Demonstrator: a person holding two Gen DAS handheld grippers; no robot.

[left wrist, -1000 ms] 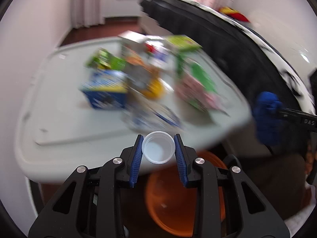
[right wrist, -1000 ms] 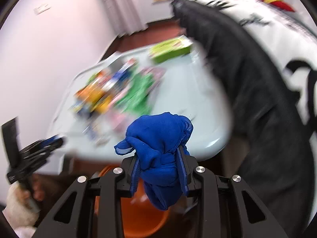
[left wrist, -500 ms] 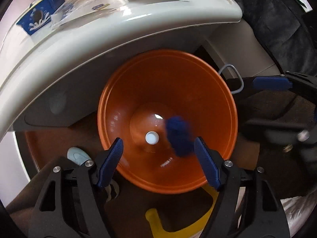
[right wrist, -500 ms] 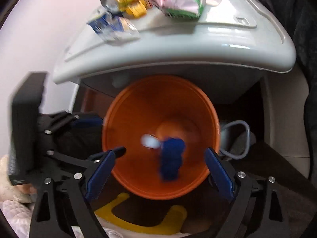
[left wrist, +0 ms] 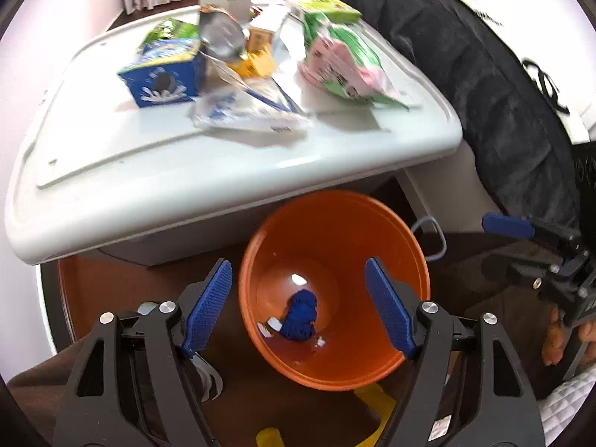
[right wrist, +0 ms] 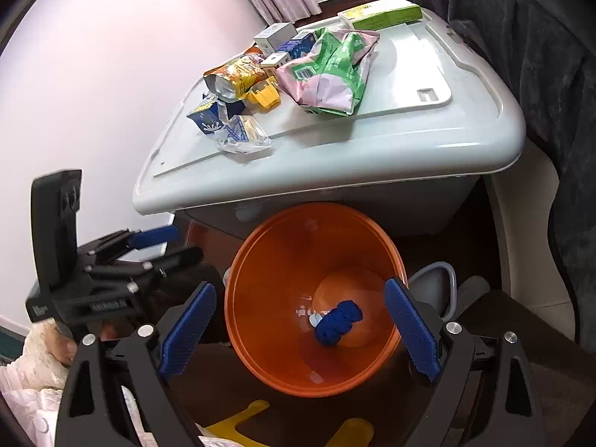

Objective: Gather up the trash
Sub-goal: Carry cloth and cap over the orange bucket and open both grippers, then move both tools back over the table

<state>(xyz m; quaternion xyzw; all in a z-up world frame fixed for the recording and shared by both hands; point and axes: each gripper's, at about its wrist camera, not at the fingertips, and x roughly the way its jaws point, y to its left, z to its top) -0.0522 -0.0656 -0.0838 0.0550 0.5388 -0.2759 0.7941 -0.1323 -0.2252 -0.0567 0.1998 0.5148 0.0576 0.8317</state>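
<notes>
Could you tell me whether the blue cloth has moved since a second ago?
Yes: it left the right gripper and dropped into the orange bin, where the blue cloth lies.

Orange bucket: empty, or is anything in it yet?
Not empty. The orange bucket holds a blue cloth wad lying on its bottom, with a small white cap beside it. Most of the bucket is unfilled.
</notes>
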